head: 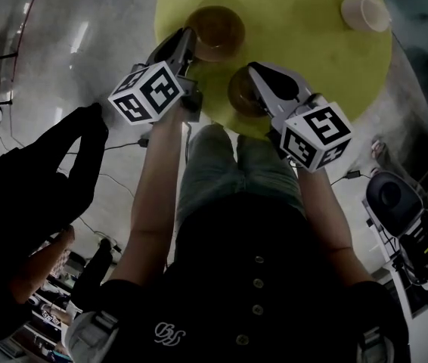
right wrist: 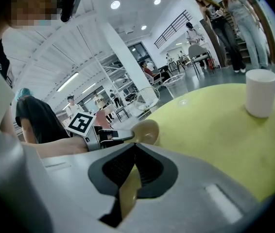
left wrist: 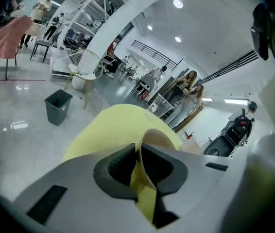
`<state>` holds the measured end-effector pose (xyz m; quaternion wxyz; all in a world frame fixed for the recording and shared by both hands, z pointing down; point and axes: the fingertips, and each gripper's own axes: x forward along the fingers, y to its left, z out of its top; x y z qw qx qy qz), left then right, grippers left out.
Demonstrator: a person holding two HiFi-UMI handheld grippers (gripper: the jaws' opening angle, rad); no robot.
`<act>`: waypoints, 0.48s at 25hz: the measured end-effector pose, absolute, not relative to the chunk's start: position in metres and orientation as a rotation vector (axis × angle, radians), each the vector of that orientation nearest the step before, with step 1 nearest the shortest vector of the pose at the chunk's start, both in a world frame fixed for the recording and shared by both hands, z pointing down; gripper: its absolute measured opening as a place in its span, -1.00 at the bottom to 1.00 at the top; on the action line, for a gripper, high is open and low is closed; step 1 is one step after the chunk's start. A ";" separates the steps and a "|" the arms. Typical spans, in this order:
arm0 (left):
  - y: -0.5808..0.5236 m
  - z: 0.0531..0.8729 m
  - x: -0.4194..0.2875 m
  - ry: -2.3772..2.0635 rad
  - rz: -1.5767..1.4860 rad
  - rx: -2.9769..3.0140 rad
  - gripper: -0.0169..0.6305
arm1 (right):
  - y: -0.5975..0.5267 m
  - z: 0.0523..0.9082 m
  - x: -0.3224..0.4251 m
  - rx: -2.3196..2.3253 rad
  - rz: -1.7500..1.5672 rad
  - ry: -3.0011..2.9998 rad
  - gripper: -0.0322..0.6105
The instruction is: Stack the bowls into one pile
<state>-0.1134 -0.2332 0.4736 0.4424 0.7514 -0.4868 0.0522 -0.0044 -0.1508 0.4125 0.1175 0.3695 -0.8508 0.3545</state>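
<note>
Two brown bowls sit on the round yellow table (head: 312, 59). My left gripper (head: 186, 42) is shut on the near-left rim of the farther bowl (head: 215, 30). In the left gripper view, that thin rim (left wrist: 158, 136) is pinched between the jaws of this gripper (left wrist: 138, 150). My right gripper (head: 253, 71) is shut on the right rim of the nearer bowl (head: 243, 94), close to the table's front edge. The right gripper view shows the nearer bowl's wall (right wrist: 128, 194) clamped in the right gripper (right wrist: 135, 147), with the farther bowl (right wrist: 147, 130) and the left gripper beyond. The bowls stand apart.
A white cup (head: 365, 12) stands at the table's far right, also seen as the cup (right wrist: 260, 99). A person in black (head: 32, 195) stands at my left. A scooter (head: 407, 218) is parked at the right. A grey bin (left wrist: 58, 107) is on the floor beyond the table.
</note>
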 end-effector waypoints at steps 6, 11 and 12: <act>-0.224 0.456 -0.108 -1.198 0.109 1.901 -0.82 | -0.141 0.406 0.007 1.128 1.008 -2.489 -0.89; -0.214 0.437 -0.100 -1.172 0.089 1.965 -0.82 | -0.129 0.398 0.021 1.193 0.980 -2.492 -0.89; -0.211 0.433 -0.098 -1.166 0.085 1.974 -0.82 | -0.127 0.396 0.024 1.203 0.968 -2.494 -0.89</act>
